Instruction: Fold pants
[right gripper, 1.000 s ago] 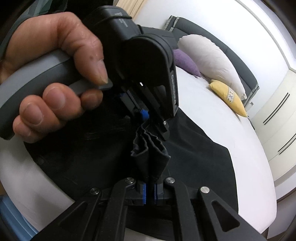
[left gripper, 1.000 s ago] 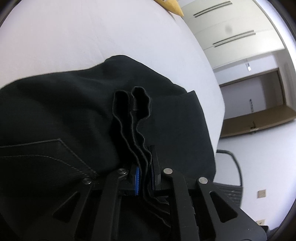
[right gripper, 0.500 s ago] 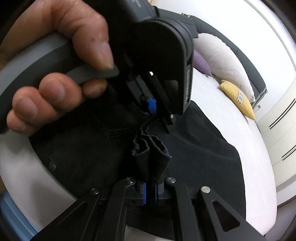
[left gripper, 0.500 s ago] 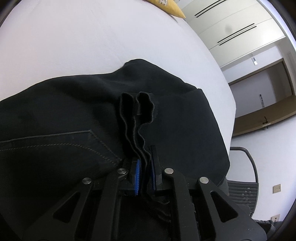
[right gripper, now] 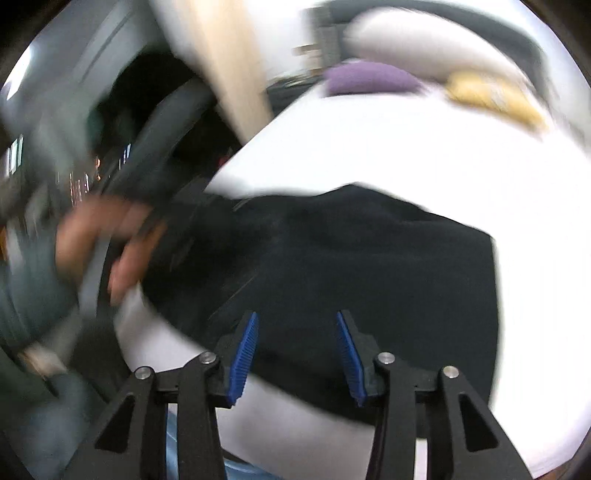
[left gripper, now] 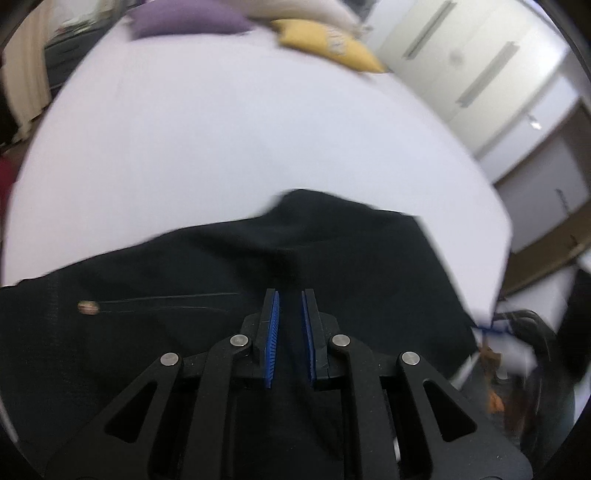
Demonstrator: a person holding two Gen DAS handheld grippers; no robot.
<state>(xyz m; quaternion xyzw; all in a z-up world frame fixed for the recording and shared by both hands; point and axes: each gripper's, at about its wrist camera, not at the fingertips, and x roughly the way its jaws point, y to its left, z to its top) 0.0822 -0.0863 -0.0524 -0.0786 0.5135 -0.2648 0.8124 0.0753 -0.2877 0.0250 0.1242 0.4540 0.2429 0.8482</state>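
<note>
The black pants [left gripper: 332, 258] lie folded on the white bed [left gripper: 258, 129]; a metal rivet [left gripper: 88, 306] shows at their left. My left gripper [left gripper: 290, 293] hovers above them, its blue pads a narrow gap apart with no cloth between. In the right wrist view the pants [right gripper: 369, 251] spread across the bed's near corner [right gripper: 406, 147]. My right gripper [right gripper: 296, 315] hangs over their near edge, its jaws opening wide with nothing in them. A person's hand [right gripper: 92, 236], blurred, holds the other gripper's grey handle at the left.
Purple [left gripper: 184, 18] and yellow [left gripper: 332, 44] pillows lie at the head of the bed, with a white one [right gripper: 424, 44] behind. White wardrobe doors [left gripper: 480, 55] stand to the right. A dark chair [left gripper: 524, 350] stands off the bed's right edge.
Both grippers have let go of the pleated fold of cloth they pinched. Both have lifted away from the pants. The right one has swung aside fast and its jaws have spread.
</note>
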